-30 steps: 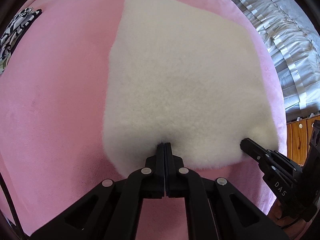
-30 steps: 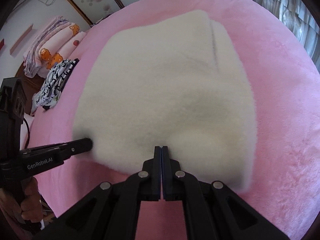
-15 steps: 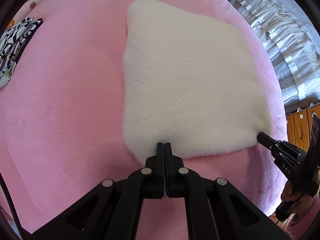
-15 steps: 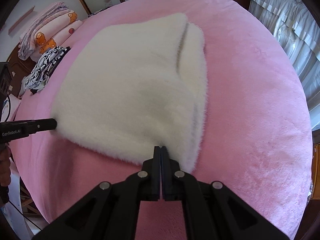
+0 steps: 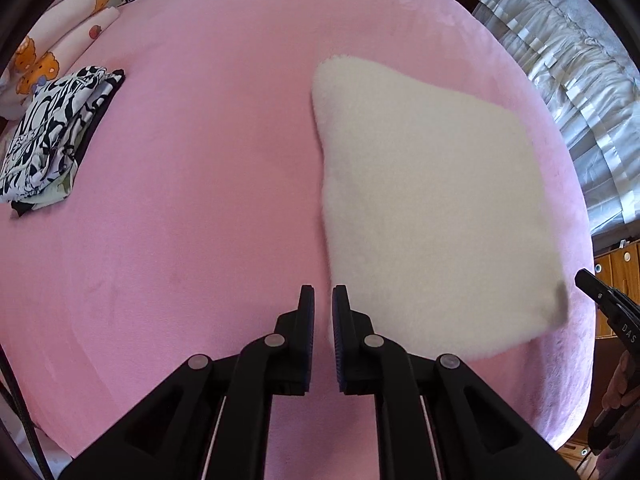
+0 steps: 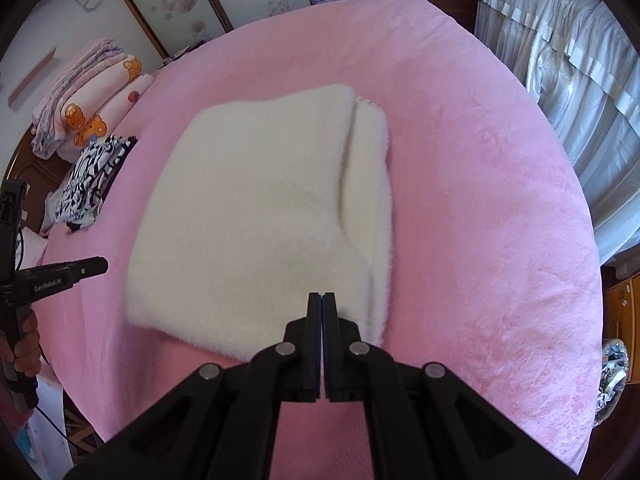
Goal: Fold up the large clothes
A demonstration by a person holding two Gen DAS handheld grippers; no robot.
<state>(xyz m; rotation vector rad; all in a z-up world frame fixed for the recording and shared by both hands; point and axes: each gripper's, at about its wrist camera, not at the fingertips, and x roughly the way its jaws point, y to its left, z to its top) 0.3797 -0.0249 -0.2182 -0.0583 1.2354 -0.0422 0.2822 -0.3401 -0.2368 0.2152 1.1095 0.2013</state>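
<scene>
The white fleece garment [image 6: 260,216] lies folded into a thick rectangle on the pink bed [image 5: 180,200], its layered edge showing on one side, so the fold looks about finished. The left gripper [image 5: 320,300] hangs above the bed just beside the near corner, its jaws just now eased a narrow way apart with nothing between them. The right gripper [image 6: 322,304] hovers over the near edge, jaws pressed together and empty. Next probably comes squaring the bundle or moving it toward the patterned pile [image 5: 52,136].
</scene>
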